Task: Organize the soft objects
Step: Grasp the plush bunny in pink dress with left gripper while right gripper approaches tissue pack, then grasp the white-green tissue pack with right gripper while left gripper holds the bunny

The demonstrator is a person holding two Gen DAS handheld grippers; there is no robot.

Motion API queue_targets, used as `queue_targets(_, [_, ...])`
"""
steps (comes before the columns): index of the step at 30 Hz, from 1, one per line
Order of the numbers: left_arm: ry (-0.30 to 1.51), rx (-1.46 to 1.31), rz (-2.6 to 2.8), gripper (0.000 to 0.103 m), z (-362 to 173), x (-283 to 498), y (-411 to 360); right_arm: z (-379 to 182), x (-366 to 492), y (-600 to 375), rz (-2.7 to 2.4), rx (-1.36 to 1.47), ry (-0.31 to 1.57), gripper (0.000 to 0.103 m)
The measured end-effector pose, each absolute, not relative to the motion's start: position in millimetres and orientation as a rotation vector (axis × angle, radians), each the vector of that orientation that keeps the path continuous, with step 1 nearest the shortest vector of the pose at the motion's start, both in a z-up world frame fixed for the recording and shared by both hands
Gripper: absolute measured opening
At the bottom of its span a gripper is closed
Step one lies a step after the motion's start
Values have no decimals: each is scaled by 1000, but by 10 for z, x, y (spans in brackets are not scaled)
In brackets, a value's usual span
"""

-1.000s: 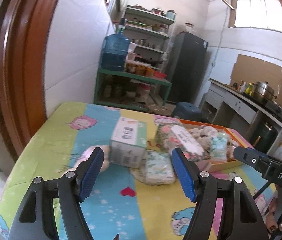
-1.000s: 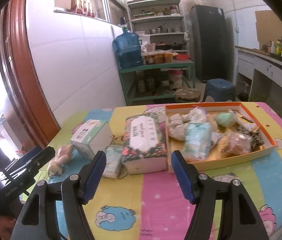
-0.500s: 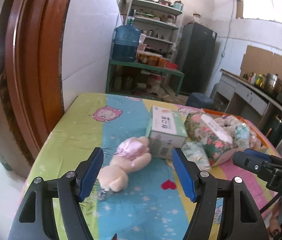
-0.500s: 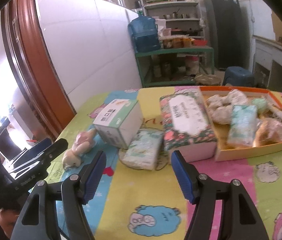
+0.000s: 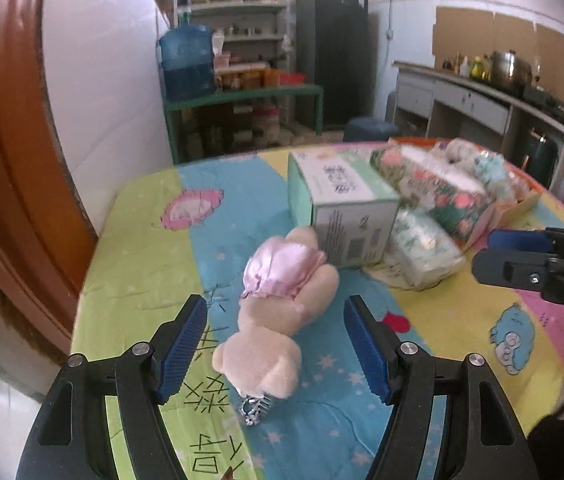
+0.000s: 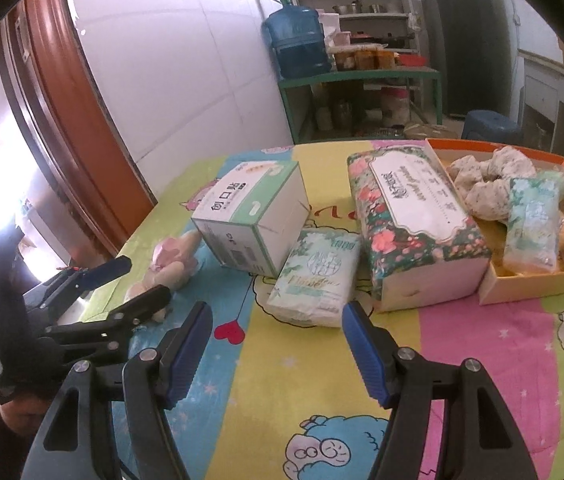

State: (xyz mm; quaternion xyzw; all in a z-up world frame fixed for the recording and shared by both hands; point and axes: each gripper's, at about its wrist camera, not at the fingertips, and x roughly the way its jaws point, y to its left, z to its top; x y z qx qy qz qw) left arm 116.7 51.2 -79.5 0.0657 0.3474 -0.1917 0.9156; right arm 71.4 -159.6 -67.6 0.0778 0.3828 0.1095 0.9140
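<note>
A beige plush toy in a pink dress [image 5: 282, 304] lies on the cartoon tablecloth, its lower part between the open jaws of my left gripper [image 5: 276, 344]; the pads do not touch it. It also shows in the right wrist view [image 6: 170, 268]. My right gripper [image 6: 278, 348] is open and empty, hovering just short of a small green tissue pack [image 6: 315, 276]. An orange tray [image 6: 537, 284] at the right holds several soft items. A floral tissue pack [image 6: 409, 220] lies against the tray.
A white and green box [image 6: 250, 220] stands between the plush toy and the tissue packs. The table's left edge runs near a brown door frame [image 5: 10, 152]. A green shelf with a water jug [image 6: 297, 44] stands behind the table.
My left gripper has moved forward and down, so the plush toy now sits between its jaws. My right gripper has moved left and closer to the small tissue pack.
</note>
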Motion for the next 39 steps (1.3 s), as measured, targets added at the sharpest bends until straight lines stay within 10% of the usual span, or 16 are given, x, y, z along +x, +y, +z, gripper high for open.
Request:
queue_targets(8, [812, 100, -365, 72, -942, 1397, 568, -768, 793, -1565, 220, 167, 812, 67])
queue_targets(12, [823, 86, -351, 34, -974, 1404, 600, -810, 834, -1526, 222, 168, 826, 67])
queue_targets(39, [729, -262, -338, 33, -955, 983, 805, -1033, 1368, -1458, 42, 118, 931, 67])
